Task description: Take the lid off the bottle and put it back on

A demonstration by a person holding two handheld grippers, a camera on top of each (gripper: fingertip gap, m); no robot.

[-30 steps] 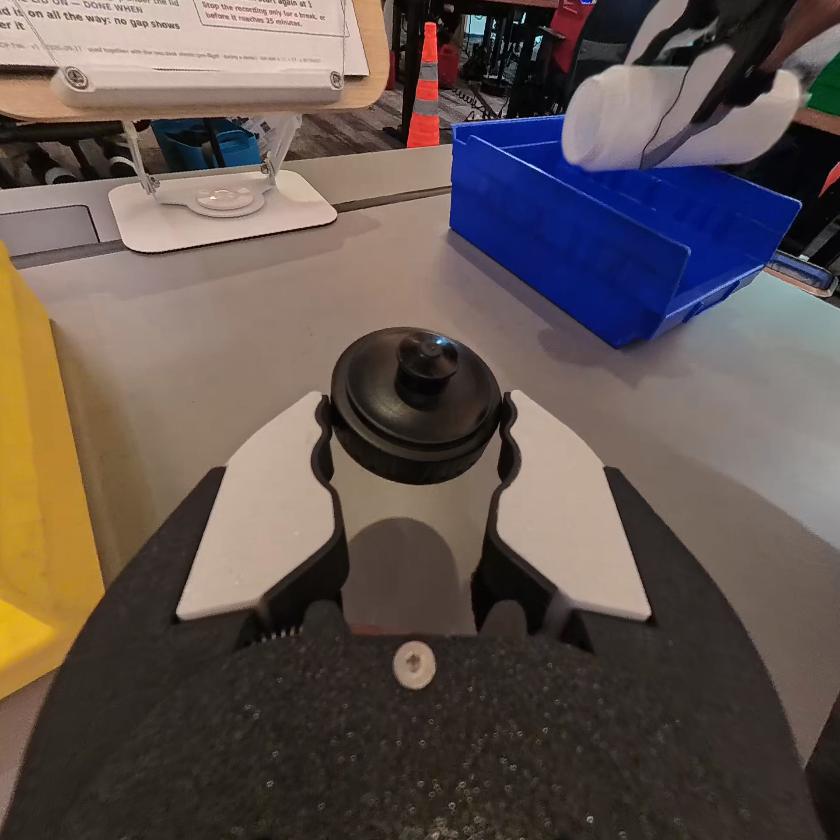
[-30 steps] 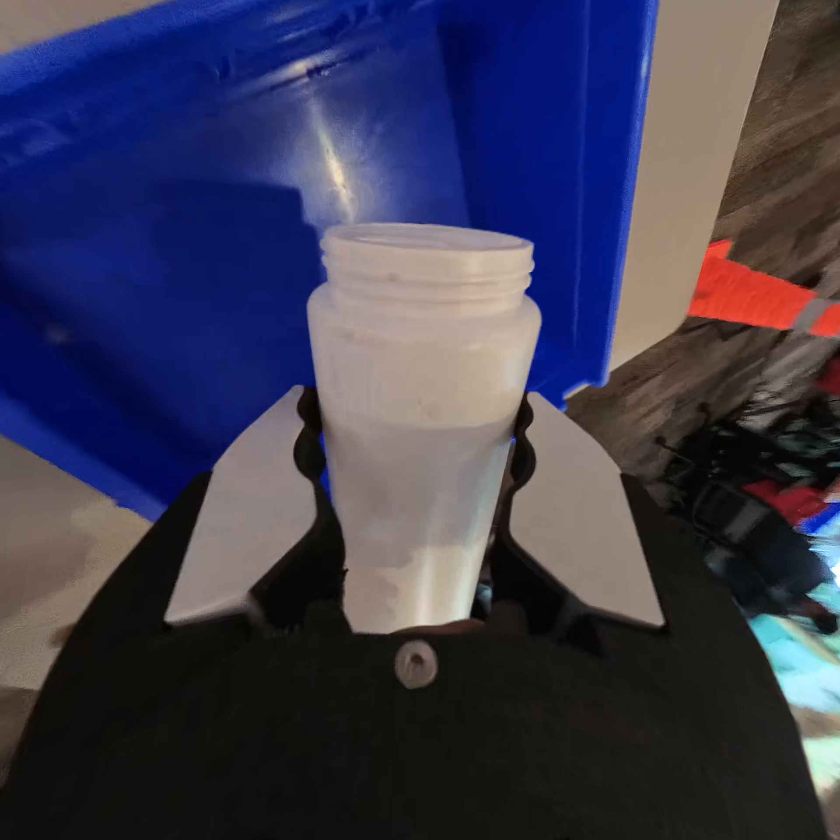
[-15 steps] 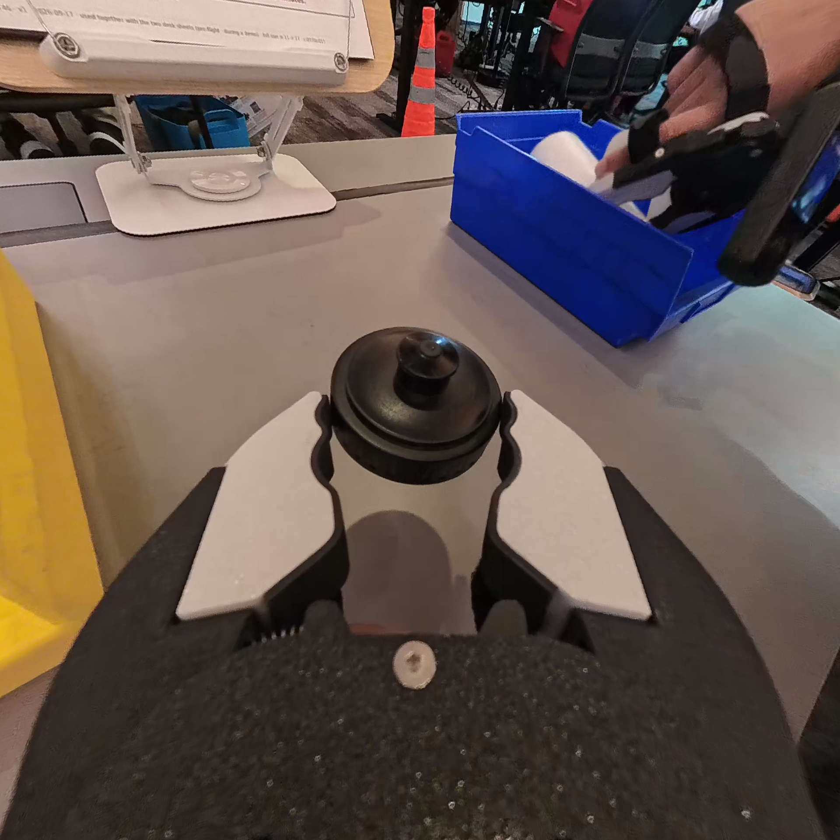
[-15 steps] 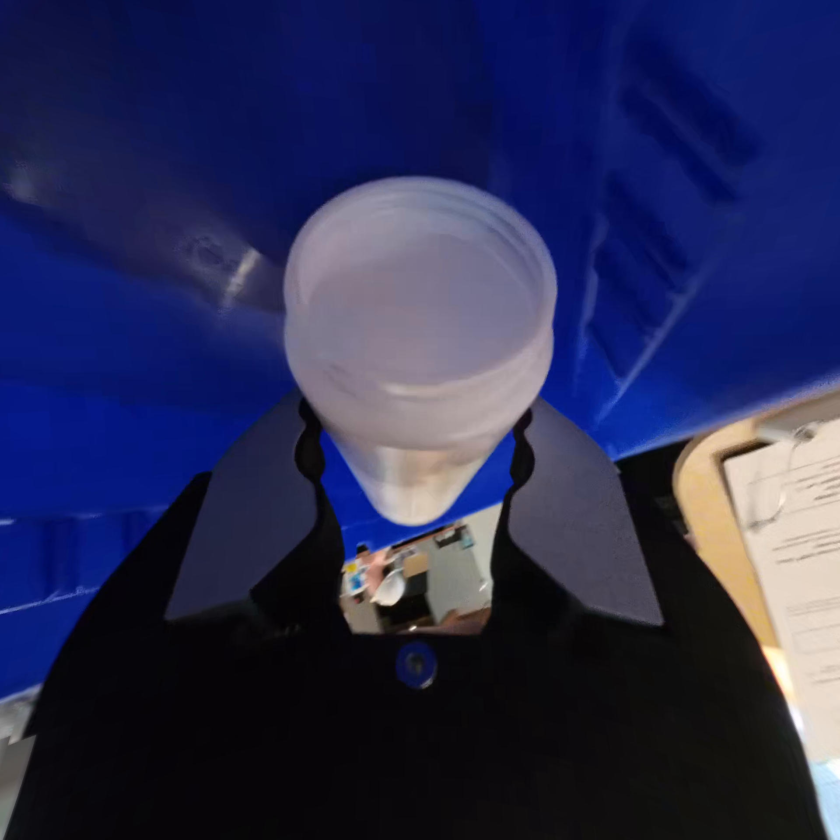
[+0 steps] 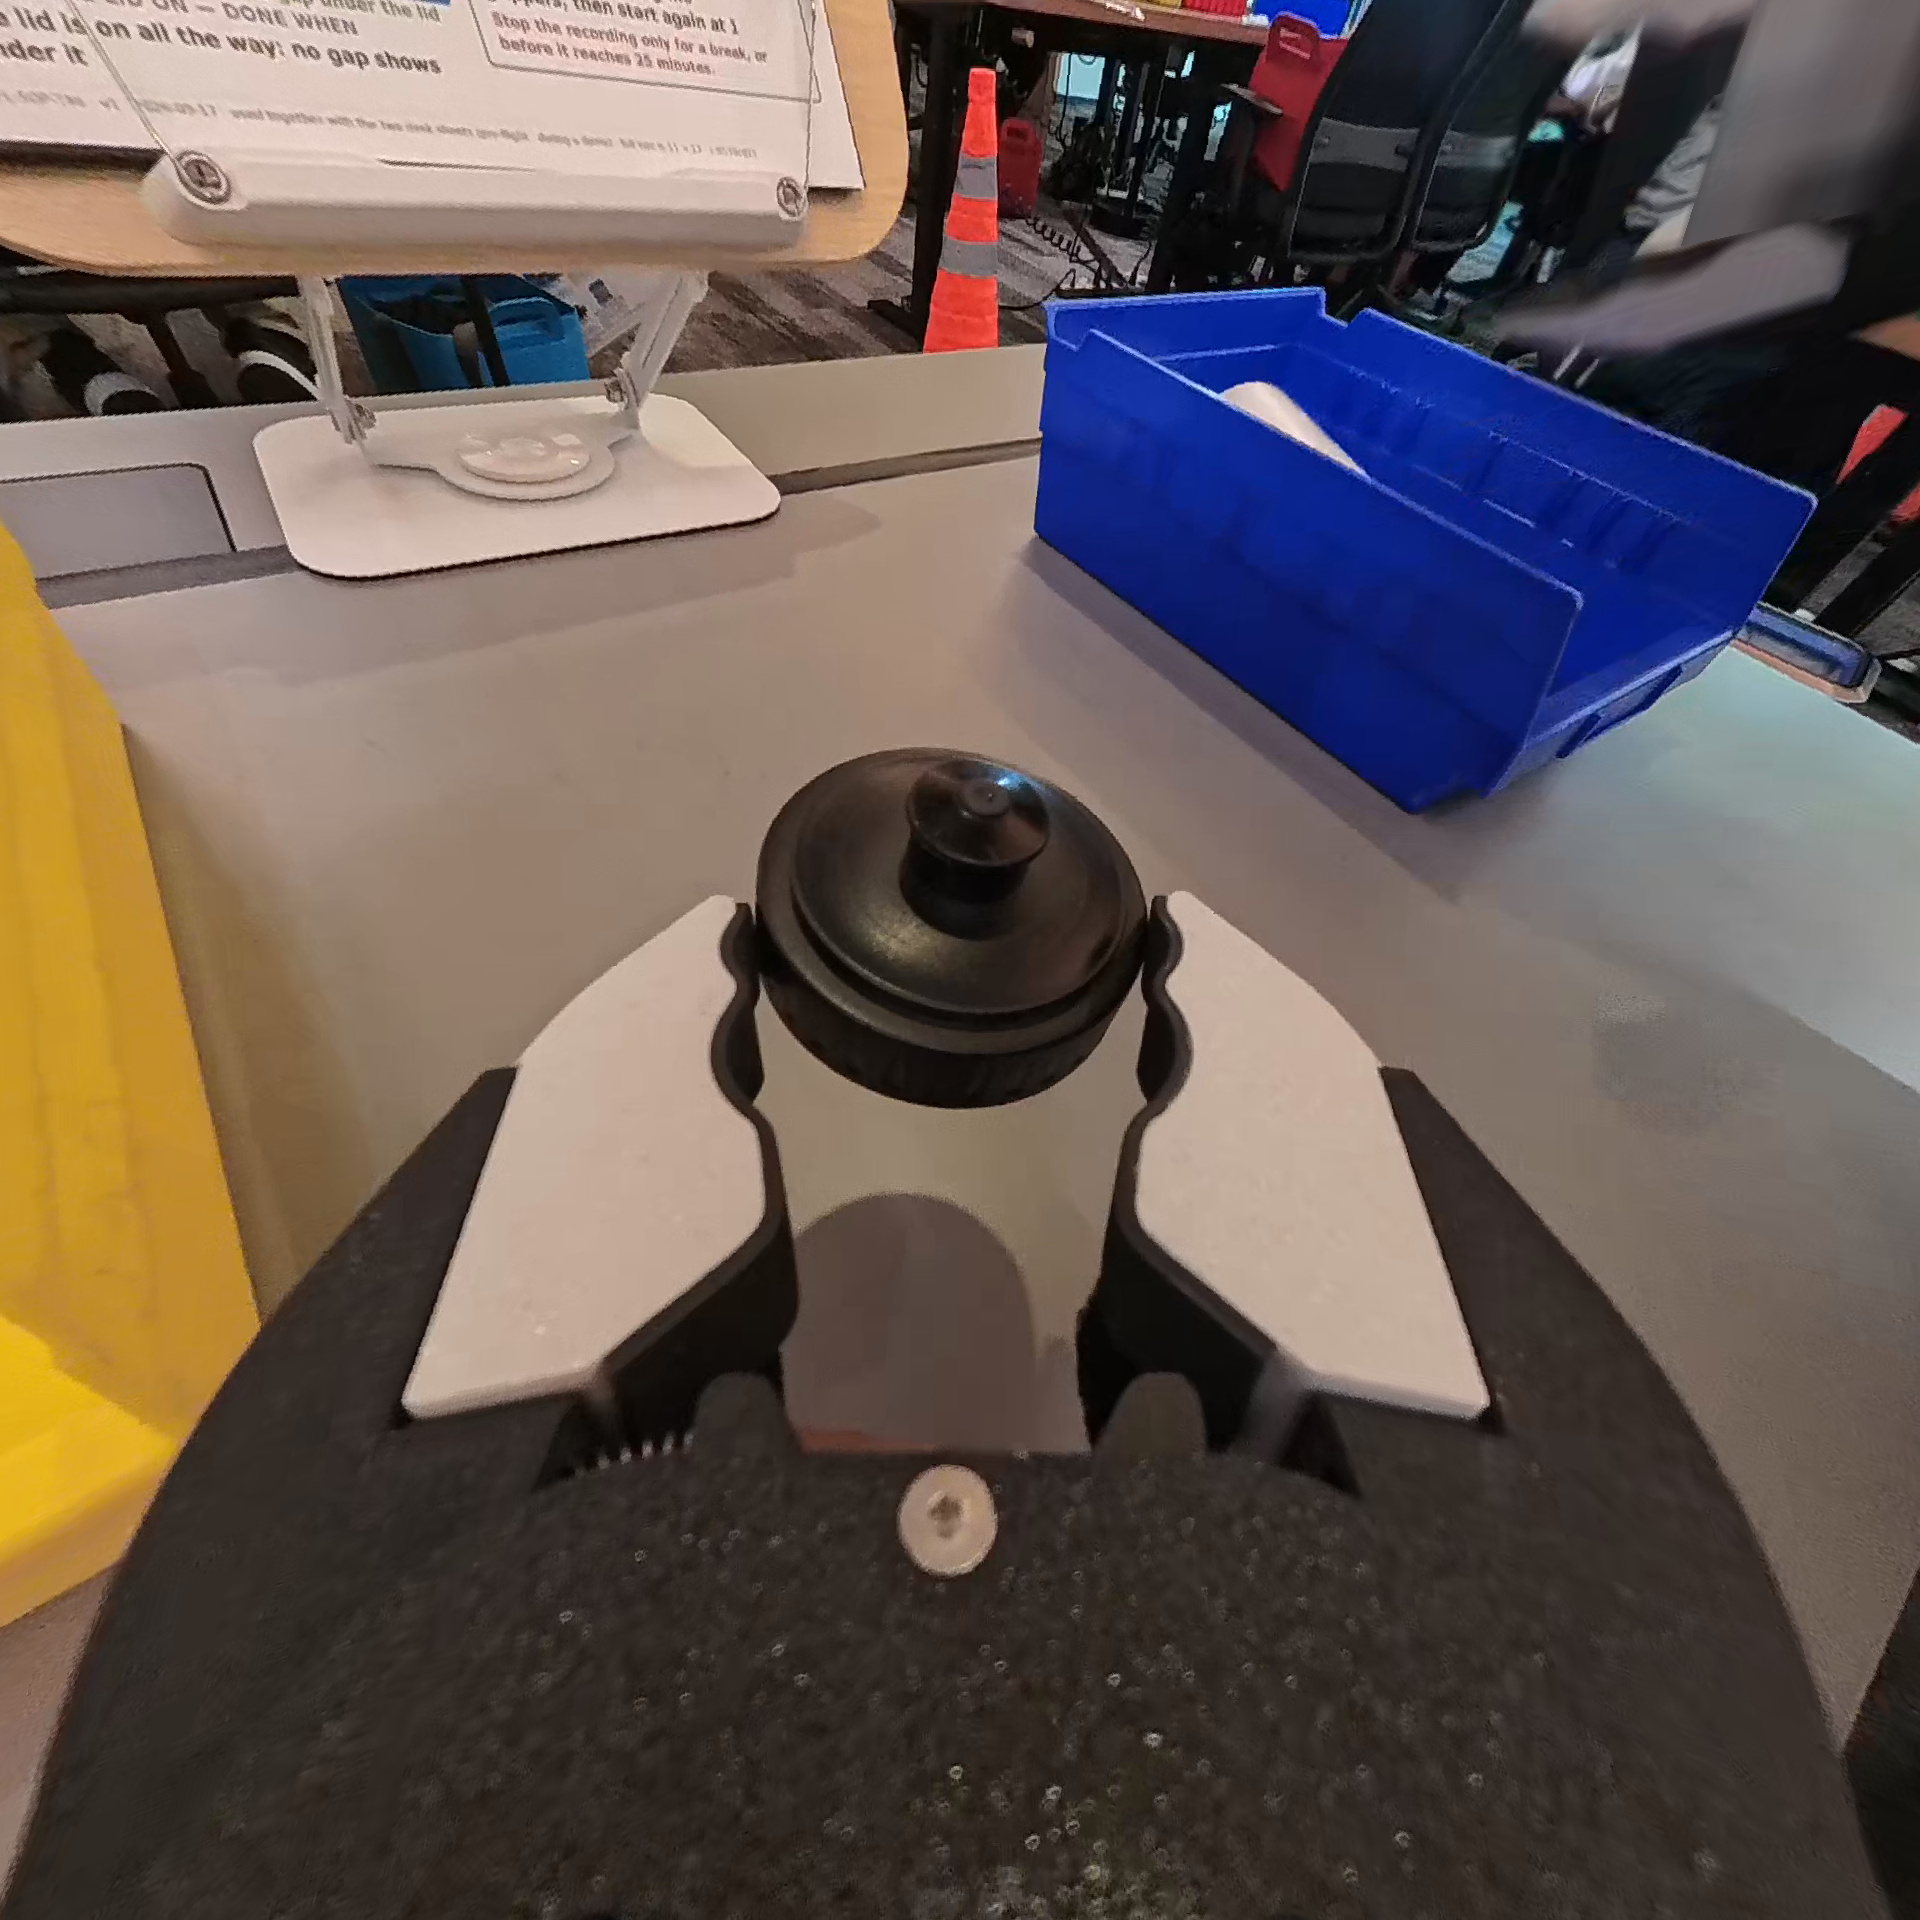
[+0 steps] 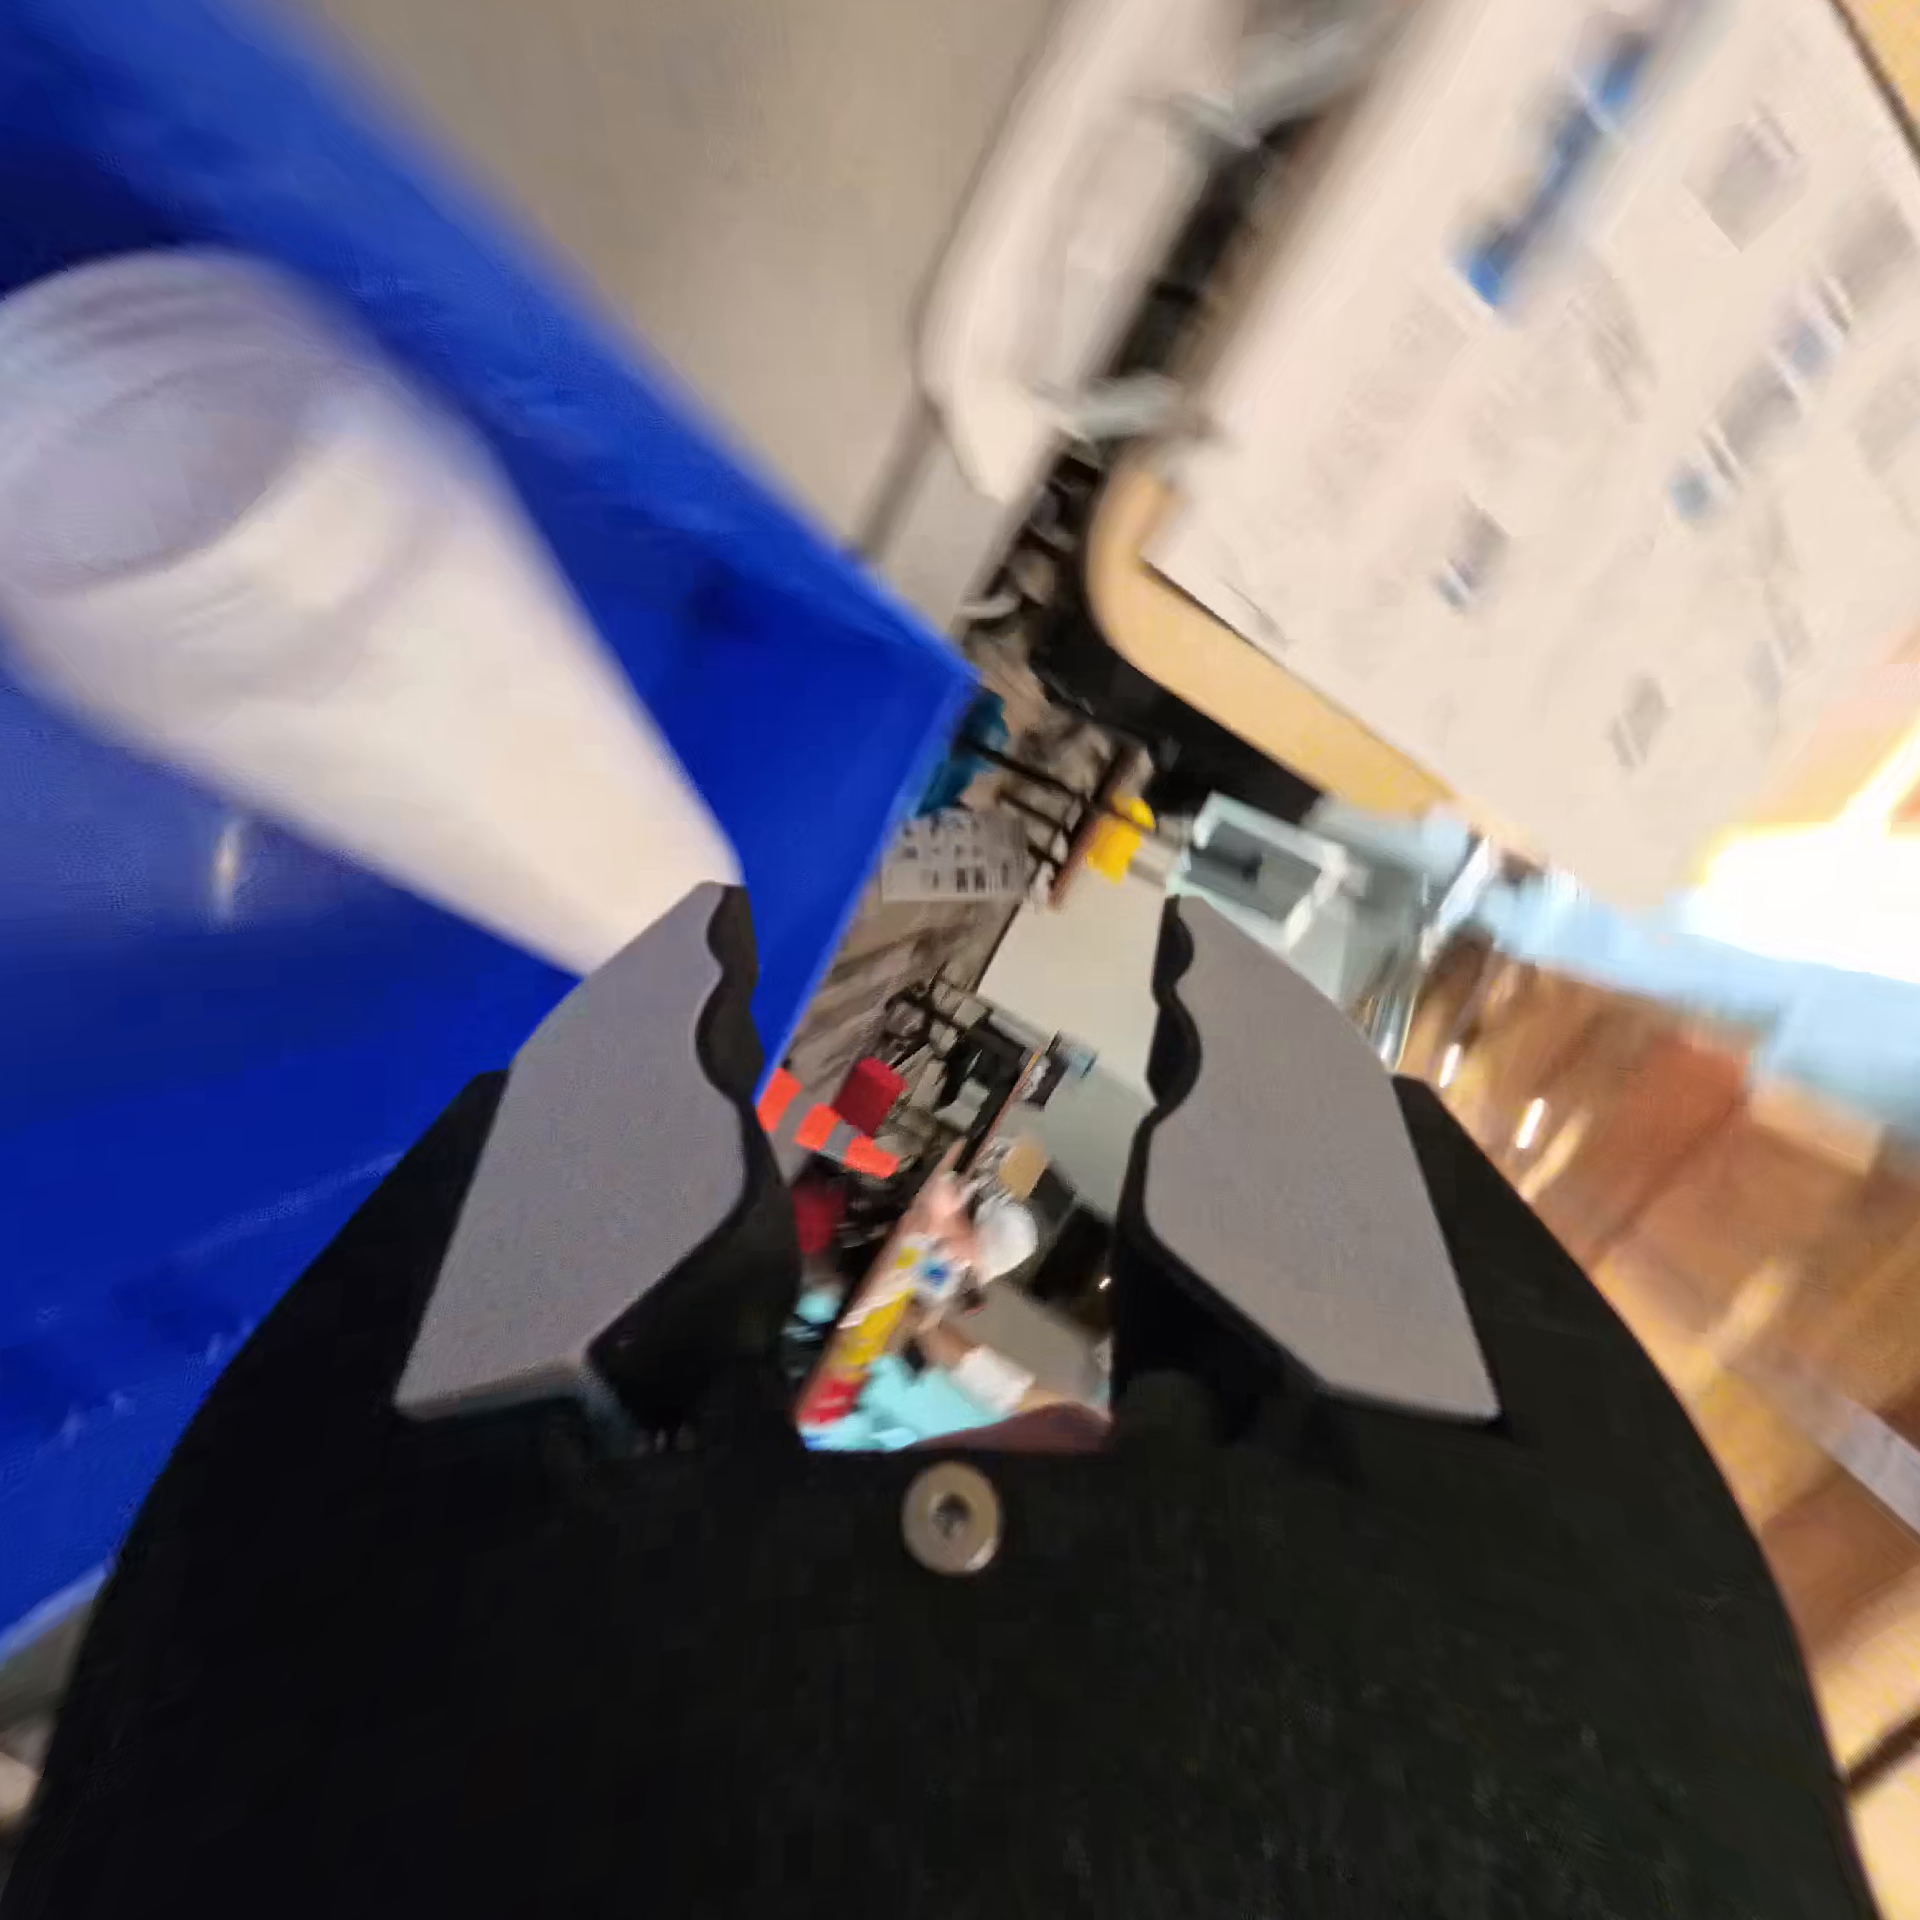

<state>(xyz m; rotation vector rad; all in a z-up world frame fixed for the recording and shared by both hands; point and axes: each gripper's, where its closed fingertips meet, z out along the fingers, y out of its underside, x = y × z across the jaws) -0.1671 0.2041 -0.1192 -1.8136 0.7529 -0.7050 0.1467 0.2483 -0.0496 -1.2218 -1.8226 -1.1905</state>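
Left wrist view: left gripper (image 5: 948, 920) is clamped on the black lid (image 5: 948, 935), one finger on each side of its rim, held clear above the grey table (image 5: 520, 790) — lid's shadow falls below it. Lid is off the bottle. The white bottle (image 5: 1288, 426) lies on its side inside the blue bin (image 5: 1351, 582), well apart from the lid. Yellow bin (image 5: 94, 1039) at the left edge, a white document stand (image 5: 509, 478) farther back, an orange cone (image 5: 966, 208) beyond the table.

Right wrist view: heavy blur. Right gripper (image 6: 954, 925) has its jaws apart, nothing between them. Bottle (image 6: 312, 582) sits in the blue bin (image 6: 260, 1039) — up and to the left of the fingers.
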